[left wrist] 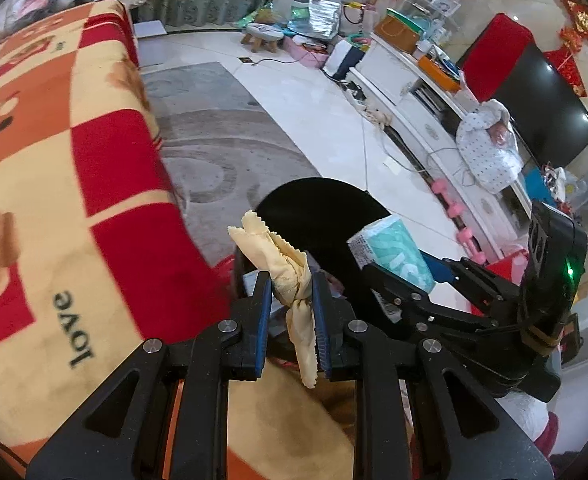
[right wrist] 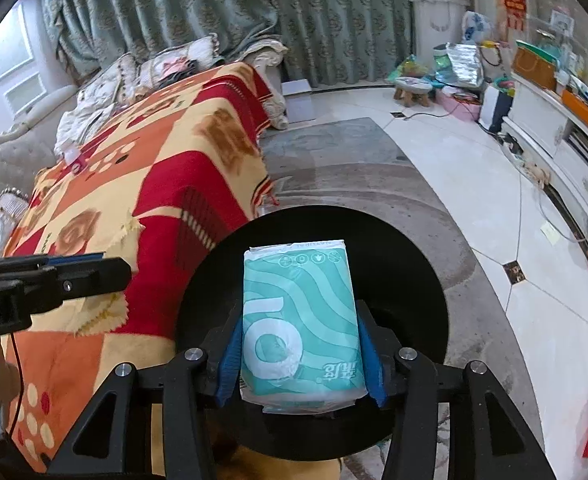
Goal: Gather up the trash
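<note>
My left gripper (left wrist: 292,312) is shut on a crumpled yellow cloth (left wrist: 285,268) and holds it over the edge of a round black bin (left wrist: 318,204). My right gripper (right wrist: 300,360) is shut on a teal tissue pack (right wrist: 300,316) and holds it above the middle of the black bin (right wrist: 414,272). The tissue pack (left wrist: 394,252) and the right gripper also show at the right of the left wrist view. The left gripper (right wrist: 73,276) shows at the left of the right wrist view, with the cloth (right wrist: 129,228) hanging from it.
A sofa under a red, orange and yellow blanket (left wrist: 53,200) stands close on the left, also seen in the right wrist view (right wrist: 133,184). A grey rug (left wrist: 221,152) lies under the bin. A white TV cabinet (left wrist: 422,120) and pink dumbbells (left wrist: 454,208) line the right side.
</note>
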Tool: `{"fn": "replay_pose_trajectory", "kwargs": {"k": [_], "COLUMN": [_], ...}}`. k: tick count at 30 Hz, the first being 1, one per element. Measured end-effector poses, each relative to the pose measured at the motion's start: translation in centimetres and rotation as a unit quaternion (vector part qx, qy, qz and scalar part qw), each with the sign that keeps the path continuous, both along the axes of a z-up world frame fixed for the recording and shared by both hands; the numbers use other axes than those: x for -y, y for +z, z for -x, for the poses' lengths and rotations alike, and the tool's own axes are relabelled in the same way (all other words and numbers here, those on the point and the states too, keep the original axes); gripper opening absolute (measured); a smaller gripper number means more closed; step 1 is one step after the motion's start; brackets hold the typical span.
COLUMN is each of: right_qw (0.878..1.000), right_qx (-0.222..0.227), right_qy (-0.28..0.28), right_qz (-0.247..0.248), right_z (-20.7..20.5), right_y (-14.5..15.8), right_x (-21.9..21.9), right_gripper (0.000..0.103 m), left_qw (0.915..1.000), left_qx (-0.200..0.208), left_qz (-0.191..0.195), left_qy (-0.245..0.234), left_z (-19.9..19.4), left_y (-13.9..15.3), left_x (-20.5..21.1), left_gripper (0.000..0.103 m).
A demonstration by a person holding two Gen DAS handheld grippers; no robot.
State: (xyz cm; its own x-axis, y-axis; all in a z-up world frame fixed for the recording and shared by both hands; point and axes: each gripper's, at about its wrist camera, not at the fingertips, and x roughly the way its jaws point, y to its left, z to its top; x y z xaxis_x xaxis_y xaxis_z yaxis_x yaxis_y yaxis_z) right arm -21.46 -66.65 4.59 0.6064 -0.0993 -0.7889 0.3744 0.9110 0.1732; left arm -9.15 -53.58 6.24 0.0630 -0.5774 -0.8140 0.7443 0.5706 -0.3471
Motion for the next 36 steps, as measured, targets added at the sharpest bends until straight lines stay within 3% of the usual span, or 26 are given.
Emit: {"fn": "replay_pose_trajectory", "kwargs": {"k": [2,3,4,5,11,20,30,36], "right_qw": [1.000,1.000,1.000,1.000,1.000,0.998,0.991,0.989], "right_qx": [0.001,0.001,0.001,0.003,0.016,0.048,0.090,0.107], "right_qy": [-0.007,-0.012,-0.015,-0.017,-0.023,-0.037,-0.054,-0.059], "right_qz": [-0.001,-0.001,-0.002,-0.004,-0.004,0.029,0.077,0.085], "right_z": [0.2,0.3,0.3,0.3,0.7,2.1,3.9,4.8], "right_y": [-0.1,-0.1,-0.2,-0.2,0.4,2.8,6.3,7.8], "right_x": [0.3,0.5,0.6,0.6,0.2,-2.5,-6.2,-7.9], "right_gripper": [0.051,0.052,0.058,0.068,0.072,0.072,0.072,0.073], "left_qw": [0.9999,0.9999,0.9999,0.9999,0.9988,0.9886,0.9728,0.9660], "left_qx": [-0.003,-0.004,-0.002,0.002,0.046,0.125,0.208,0.231], "left_qz": [0.007,0.010,0.013,0.015,-0.005,-0.022,0.006,0.026], "left_qy": [-0.007,-0.009,-0.007,-0.005,0.017,0.081,0.102,0.113], "left_z": [0.2,0.2,0.2,0.3,0.3,1.3,3.7,4.4], "left_y": [-0.1,-0.1,-0.1,0.0,0.1,1.9,5.8,7.4], "left_x": [0.3,0.4,0.3,0.3,-1.0,-4.8,-8.8,-11.0], "left_gripper": [0.029,0.042,0.052,0.053,0.053,0.053,0.053,0.053]}}
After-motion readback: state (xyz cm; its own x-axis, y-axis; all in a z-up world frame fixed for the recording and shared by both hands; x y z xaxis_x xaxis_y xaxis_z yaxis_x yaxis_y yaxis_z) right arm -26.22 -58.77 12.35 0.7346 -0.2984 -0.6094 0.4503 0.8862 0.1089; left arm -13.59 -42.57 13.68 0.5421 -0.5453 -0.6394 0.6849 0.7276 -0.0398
